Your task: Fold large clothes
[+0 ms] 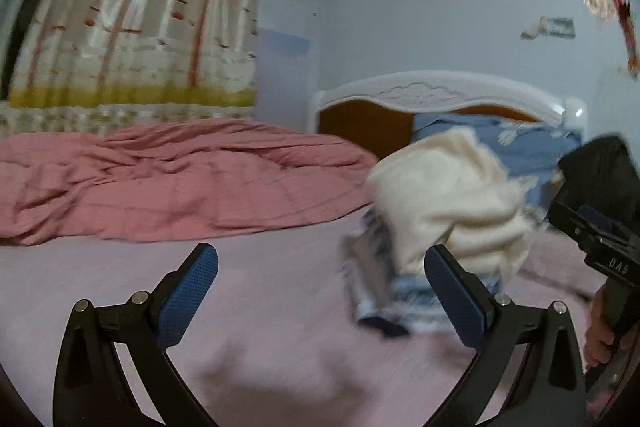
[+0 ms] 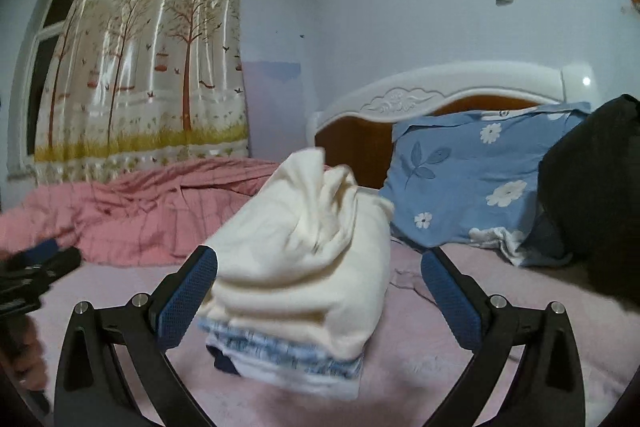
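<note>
Bed: pink sheet (image 2: 420,379) underfoot, pink quilt (image 1: 168,183) crumpled far left.
Left gripper (image 1: 320,291): spread wide, nothing held — stack just off its right finger.
Cream garment (image 2: 308,259): folded bundle atop a blue-white folded piece (image 2: 296,359), mid-bed, between the right gripper (image 2: 320,295) fingers.
Right gripper: wide, empty.
Next: I'd close low, square the stack.
Count: two folded garments, one pillow (image 2: 472,179).
</note>
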`<act>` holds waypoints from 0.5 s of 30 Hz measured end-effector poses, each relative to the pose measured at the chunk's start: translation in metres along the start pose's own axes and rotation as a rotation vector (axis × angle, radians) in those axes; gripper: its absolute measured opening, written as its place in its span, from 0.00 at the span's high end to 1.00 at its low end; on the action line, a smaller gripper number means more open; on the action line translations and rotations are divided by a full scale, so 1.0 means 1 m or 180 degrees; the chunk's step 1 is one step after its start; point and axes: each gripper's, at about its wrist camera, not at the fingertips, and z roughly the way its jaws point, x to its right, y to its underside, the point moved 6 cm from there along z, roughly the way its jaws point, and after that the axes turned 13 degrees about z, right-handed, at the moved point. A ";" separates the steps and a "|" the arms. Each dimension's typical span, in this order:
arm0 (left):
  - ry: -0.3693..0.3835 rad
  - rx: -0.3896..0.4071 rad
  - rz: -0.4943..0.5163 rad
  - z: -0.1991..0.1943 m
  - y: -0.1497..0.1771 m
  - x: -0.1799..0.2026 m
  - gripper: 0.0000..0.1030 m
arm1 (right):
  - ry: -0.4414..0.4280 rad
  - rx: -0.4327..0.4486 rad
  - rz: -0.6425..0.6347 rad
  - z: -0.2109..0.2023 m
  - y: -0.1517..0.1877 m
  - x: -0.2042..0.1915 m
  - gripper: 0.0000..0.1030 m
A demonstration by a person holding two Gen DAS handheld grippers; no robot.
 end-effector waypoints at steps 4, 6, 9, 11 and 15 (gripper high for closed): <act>-0.0096 -0.0229 0.0068 -0.004 0.048 -0.007 0.00 | -0.0335 -0.0312 -0.0045 -0.001 0.049 -0.022 0.00; -0.0267 -0.0199 0.0091 -0.005 0.067 -0.012 0.00 | -0.0279 -0.0281 -0.0042 -0.002 0.066 -0.024 0.00; -0.0312 -0.0247 -0.0097 0.003 0.076 -0.022 0.00 | -0.0159 -0.0370 -0.0068 0.004 0.094 -0.025 0.00; -0.0373 -0.0157 -0.0124 -0.001 0.078 -0.025 0.00 | -0.0057 -0.0424 -0.0127 0.009 0.098 -0.026 0.00; -0.0400 -0.0107 0.0042 -0.005 0.079 -0.016 0.00 | -0.0036 -0.0333 -0.0313 0.004 0.106 -0.034 0.00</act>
